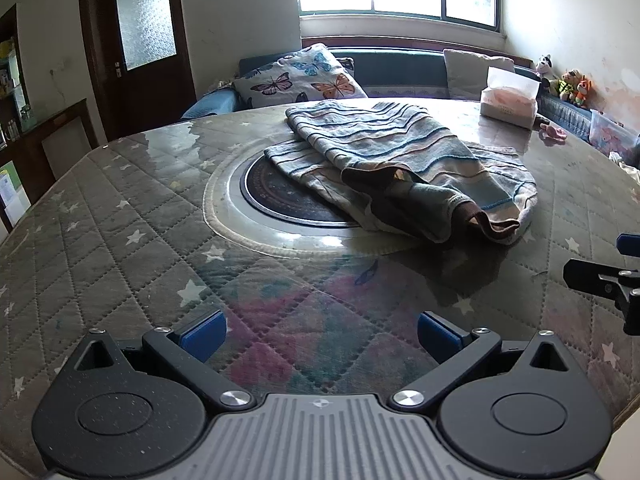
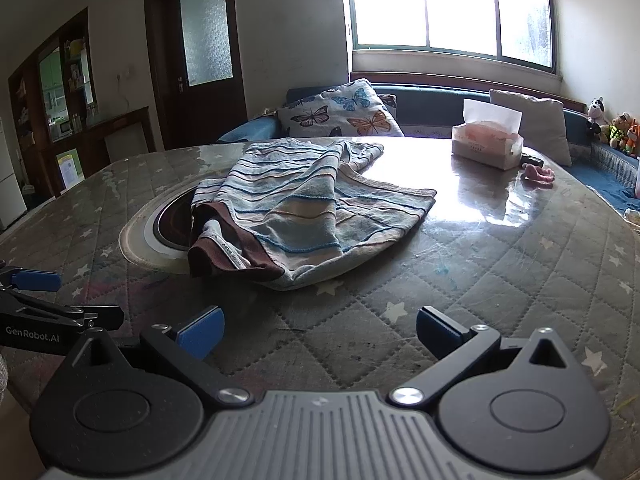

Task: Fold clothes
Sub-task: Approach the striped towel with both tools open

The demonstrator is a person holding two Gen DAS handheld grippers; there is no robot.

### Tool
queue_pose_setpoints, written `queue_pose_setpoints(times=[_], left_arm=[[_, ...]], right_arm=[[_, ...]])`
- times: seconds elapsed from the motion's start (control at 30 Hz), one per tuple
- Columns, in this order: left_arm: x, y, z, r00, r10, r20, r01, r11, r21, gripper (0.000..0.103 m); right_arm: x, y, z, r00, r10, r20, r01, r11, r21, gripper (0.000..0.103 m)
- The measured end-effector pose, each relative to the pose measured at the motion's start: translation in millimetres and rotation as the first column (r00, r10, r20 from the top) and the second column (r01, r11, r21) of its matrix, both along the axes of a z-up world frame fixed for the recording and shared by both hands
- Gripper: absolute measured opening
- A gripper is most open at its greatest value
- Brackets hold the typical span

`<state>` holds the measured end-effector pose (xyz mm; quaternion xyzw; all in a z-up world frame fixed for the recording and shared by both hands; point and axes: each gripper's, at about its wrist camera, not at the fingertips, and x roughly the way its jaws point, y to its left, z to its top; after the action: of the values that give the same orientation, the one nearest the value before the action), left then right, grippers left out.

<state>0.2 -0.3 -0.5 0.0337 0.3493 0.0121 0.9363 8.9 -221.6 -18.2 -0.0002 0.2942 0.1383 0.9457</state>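
Observation:
A striped blue, beige and white garment [image 1: 400, 168] with brown trim lies loosely folded in the middle of the round table [image 1: 120, 220]; it also shows in the right wrist view [image 2: 304, 208]. My left gripper [image 1: 322, 334] is open and empty, low over the table's near side, short of the garment. My right gripper [image 2: 320, 332] is open and empty, also short of the garment. The right gripper shows at the right edge of the left wrist view [image 1: 608, 276], and the left gripper shows at the left edge of the right wrist view [image 2: 36, 300].
The table has a quilted star-print cover under clear plastic, with a round inset plate [image 1: 280, 196] partly under the garment. A tissue box [image 2: 486, 144] and a small pink item [image 2: 538, 174] sit at the far right. Behind are a sofa with a butterfly cushion [image 1: 304, 78] and plush toys [image 2: 616, 128].

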Motion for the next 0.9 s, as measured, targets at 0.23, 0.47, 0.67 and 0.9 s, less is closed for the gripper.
queue_pose_setpoints(times=[0.23,0.47,0.67,0.9], left_arm=[[1,-2,-4,1.0,-0.002,-0.008,0.002,1.0,-0.002,0.103],[5,-2,-5,1.0,-0.011,-0.017,0.011,1.0,-0.008,0.103],[8,1,-1,1.0,-0.012,-0.018,0.012,1.0,-0.01,0.103],[-1,0,9,1.0,-0.017,0.013,0.017,1.0,-0.008,0.103]], right_arm=[[2,2,-1,1.0,-0.002,-0.003,0.002,1.0,-0.005,0.103],[7,4,-8,1.0,0.0,-0.014,0.0,1.0,-0.007,0.103],[7,8,-8,1.0,0.008,-0.027,-0.008,1.0,-0.017,0.103],[-4,9,3,1.0,0.003,-0.005,-0.003,1.0,-0.023,0.103]])
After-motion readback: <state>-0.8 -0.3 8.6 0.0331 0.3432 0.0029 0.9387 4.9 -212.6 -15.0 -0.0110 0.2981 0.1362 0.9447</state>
